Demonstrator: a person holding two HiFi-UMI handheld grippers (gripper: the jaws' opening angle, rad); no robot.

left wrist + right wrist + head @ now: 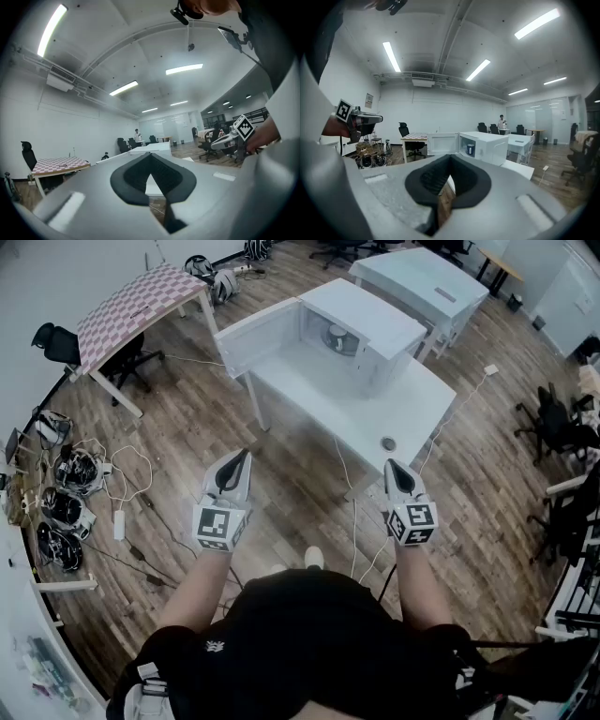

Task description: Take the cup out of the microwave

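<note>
A white microwave (361, 334) stands on a white table (375, 413), its door (253, 338) swung open to the left. Inside it sits a dark cup (470, 149), which shows faintly in the head view as a cup (336, 338). Both grippers hang side by side in front of the table, well short of the microwave. My left gripper (246, 456) is shut, its dark pads meeting at the tip with nothing between them. My right gripper (388, 465) is shut and empty too, and points at the microwave (487, 143).
A small round object (388, 443) lies near the table's front edge, with a cable (441, 423) trailing off the right side. A checkered table (131, 301) and a chair (56, 343) stand at left, gear and cables (70, 493) on the floor. Another white table (422, 277) is behind.
</note>
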